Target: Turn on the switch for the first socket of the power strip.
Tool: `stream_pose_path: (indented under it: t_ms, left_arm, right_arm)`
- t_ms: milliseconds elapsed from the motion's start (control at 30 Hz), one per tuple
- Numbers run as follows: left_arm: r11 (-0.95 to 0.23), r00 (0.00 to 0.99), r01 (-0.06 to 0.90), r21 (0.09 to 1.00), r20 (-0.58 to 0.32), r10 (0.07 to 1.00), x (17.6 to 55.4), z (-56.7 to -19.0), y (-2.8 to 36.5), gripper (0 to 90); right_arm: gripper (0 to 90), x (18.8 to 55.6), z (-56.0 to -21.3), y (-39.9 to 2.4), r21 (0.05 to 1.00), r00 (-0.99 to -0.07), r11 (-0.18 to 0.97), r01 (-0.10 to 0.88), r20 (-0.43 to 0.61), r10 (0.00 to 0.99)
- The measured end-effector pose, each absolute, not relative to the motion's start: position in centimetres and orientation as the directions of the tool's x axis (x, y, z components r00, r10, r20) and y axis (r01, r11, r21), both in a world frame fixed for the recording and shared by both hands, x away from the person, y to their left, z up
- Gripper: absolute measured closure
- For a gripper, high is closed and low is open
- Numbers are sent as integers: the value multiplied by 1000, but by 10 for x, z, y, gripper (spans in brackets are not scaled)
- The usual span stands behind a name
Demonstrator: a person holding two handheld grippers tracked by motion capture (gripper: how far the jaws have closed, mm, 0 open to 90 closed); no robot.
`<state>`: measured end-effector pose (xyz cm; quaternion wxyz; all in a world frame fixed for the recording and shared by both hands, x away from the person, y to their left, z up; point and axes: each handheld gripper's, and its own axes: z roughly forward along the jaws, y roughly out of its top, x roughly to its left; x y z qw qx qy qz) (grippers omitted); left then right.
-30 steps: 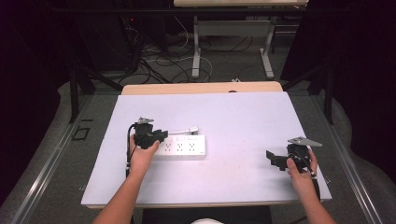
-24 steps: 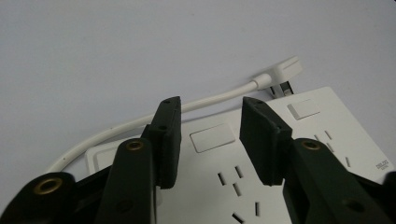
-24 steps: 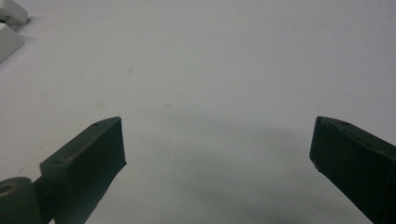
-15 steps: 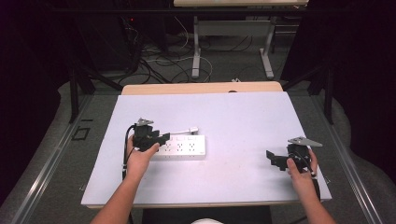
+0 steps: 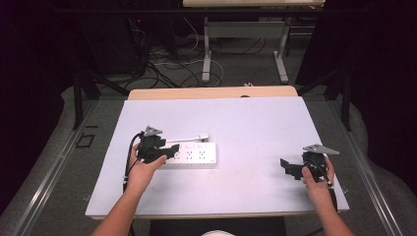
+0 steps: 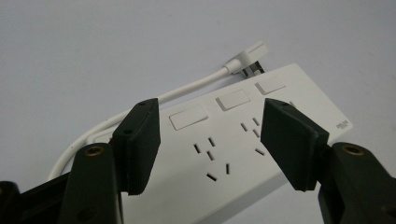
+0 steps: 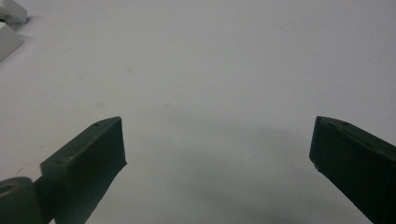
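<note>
A white power strip (image 5: pixel 194 155) lies on the white table top (image 5: pixel 255 123), left of the middle. Its white cable runs along its far side to a flat plug (image 5: pixel 202 137). My left gripper (image 5: pixel 172 149) is at the strip's left end. In the left gripper view the left gripper (image 6: pixel 212 112) is open, its jaws spread above the power strip (image 6: pixel 233 154) and the sockets showing between them; the plug (image 6: pixel 245 58) lies beyond. My right gripper (image 5: pixel 286 166) rests near the table's right front, far from the strip. The right gripper (image 7: pixel 217 126) is open, with bare table between its jaws.
A wooden table edge (image 5: pixel 211 92) shows behind the white top. Beyond it the floor holds loose cables (image 5: pixel 167 61) and another table's legs (image 5: pixel 206 54). A corner of the power strip (image 7: pixel 7 39) shows at the right gripper view's top left.
The left gripper has shifted slightly toward the person at the strip's left end. The right gripper has not moved.
</note>
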<state>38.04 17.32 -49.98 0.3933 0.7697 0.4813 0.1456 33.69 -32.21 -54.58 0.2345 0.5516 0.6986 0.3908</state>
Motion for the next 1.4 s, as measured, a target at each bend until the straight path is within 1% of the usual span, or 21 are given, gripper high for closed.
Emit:
stream_pose_path:
  t_ms: [167, 267, 500, 567, 633, 700, 1000, 1200, 1400]
  left_arm:
    - [-250, 528, 618, 745, -159, 834, 374, -497, 170, 364]
    - [-242, 526, 627, 740, -173, 833, 370, -496, 168, 331]
    - [-247, 522, 628, 738, -165, 837, 362, -494, 166, 159]
    - [-238, 520, 629, 740, -173, 836, 360, -493, 166, 136]
    - [-237, 526, 629, 740, -180, 831, 358, -492, 167, 63]
    - [-227, 525, 630, 743, -191, 829, 356, -491, 168, 10]
    - [-222, 519, 620, 752, -181, 836, 347, -488, 185, 3]
    - [-164, 481, 636, 754, -222, 848, 343, -490, 202, 3]
    - [-140, 447, 645, 751, -222, 867, 339, -492, 218, 3]
  right_arm:
    - [32, 337, -546, -322, 805, -282, 86, 586, 103, 954]
    - [32, 337, -546, -322, 806, -278, 83, 586, 103, 955]
    - [33, 337, -546, -323, 806, -282, 88, 586, 101, 954]
    - [33, 337, -545, -322, 806, -282, 87, 585, 101, 954]
    - [33, 336, -545, -322, 806, -281, 86, 586, 102, 954]
    - [33, 337, -546, -322, 810, -274, 83, 581, 99, 957]
    - [33, 336, -545, -322, 806, -281, 86, 585, 102, 954]
    - [33, 336, -545, -322, 807, -281, 88, 583, 99, 955]
    - [33, 336, -545, -322, 807, -280, 86, 585, 101, 955]
